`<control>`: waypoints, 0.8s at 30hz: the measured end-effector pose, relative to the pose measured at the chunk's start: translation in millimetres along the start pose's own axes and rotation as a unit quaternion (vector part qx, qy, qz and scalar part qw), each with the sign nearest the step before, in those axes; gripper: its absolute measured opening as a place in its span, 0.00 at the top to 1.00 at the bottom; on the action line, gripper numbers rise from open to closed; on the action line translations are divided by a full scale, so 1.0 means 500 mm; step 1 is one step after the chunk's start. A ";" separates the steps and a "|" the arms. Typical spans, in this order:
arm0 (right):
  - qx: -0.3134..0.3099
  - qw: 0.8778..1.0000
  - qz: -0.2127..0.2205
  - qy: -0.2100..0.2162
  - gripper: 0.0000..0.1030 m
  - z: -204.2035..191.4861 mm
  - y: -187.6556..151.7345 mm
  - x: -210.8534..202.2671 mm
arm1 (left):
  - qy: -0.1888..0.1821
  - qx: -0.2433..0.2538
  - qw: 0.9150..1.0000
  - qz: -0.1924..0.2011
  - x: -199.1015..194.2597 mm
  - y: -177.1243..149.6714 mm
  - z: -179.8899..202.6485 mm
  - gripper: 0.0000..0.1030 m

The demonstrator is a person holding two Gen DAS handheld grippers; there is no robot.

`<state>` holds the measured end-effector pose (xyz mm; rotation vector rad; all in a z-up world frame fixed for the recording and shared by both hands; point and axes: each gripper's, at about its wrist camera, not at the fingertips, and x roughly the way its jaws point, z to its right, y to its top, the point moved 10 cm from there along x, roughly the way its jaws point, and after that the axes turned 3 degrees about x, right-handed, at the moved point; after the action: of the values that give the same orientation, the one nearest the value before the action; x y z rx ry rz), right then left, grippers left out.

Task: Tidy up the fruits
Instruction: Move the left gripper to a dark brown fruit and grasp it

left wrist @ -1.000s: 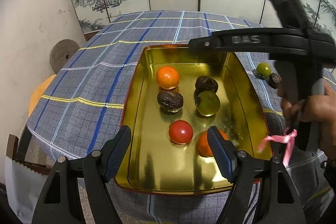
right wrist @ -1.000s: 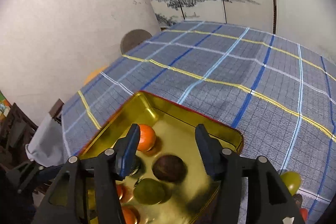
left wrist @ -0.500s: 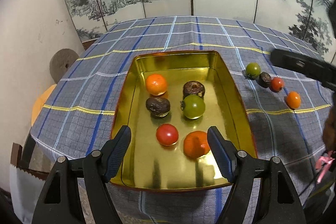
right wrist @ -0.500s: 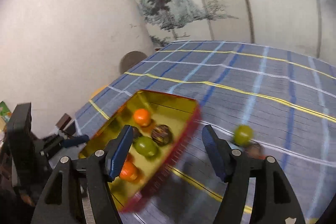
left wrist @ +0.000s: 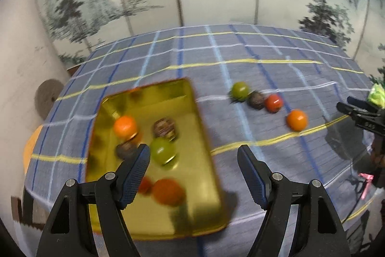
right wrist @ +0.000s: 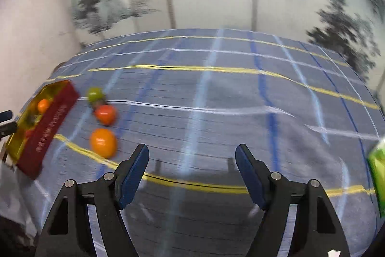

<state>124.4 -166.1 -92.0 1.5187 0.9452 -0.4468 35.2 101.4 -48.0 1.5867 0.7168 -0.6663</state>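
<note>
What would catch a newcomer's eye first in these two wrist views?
The shiny gold tray at lower left of the left wrist view, holding six fruits, among them an orange and a green one. Next, four loose fruits lined up on the plaid tablecloth to its right: green fruit, dark fruit, red fruit, orange fruit. Both the left gripper and right gripper hang open and empty.

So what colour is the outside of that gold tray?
Dark red, with faint lettering on the tray side wall; the right wrist view shows it best.
</note>
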 end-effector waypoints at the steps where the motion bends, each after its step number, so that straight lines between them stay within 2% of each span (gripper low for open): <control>1: 0.014 1.000 0.000 -0.004 0.30 0.024 -0.001 0.000 | -0.009 0.002 1.000 -0.002 0.006 0.014 0.015 0.27; 4: 0.051 0.999 -0.003 -0.012 0.30 0.083 -0.005 0.006 | -0.043 -0.007 0.999 -0.019 0.034 0.050 0.055 0.27; 7: 0.067 0.998 0.000 -0.006 0.30 0.104 -0.011 0.009 | -0.080 -0.020 0.996 -0.035 0.065 0.081 0.101 0.27; 11: 0.059 0.998 0.007 0.005 0.30 0.093 -0.017 0.007 | -0.087 -0.011 0.995 -0.038 0.105 0.109 0.156 0.29; 12: 0.055 0.998 0.011 0.009 0.30 0.090 -0.016 0.005 | -0.092 -0.012 0.995 -0.045 0.119 0.111 0.168 0.34; 13: 0.055 0.998 0.011 0.012 0.30 0.087 -0.015 0.005 | -0.095 -0.020 0.994 -0.057 0.139 0.112 0.178 0.41; 15: 0.060 0.998 0.015 0.023 0.30 0.084 -0.015 0.001 | -0.098 -0.037 0.992 -0.073 0.163 0.106 0.182 0.47; 18: 0.074 0.996 0.025 0.040 0.30 0.090 -0.014 -0.009 | -0.101 -0.063 0.988 -0.095 0.203 0.094 0.178 0.50; 20: 0.077 0.995 0.028 0.048 0.30 0.089 -0.012 -0.012 | -0.124 -0.093 0.981 -0.114 0.225 0.089 0.177 0.54; 24: 0.074 0.995 0.030 0.062 0.30 0.082 -0.011 -0.014 | -0.141 -0.158 0.970 -0.114 0.245 0.099 0.157 0.54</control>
<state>126.0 -207.7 -98.0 1.7204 0.9770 -0.3909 149.8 28.4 -119.4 1.0988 0.7557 -0.8796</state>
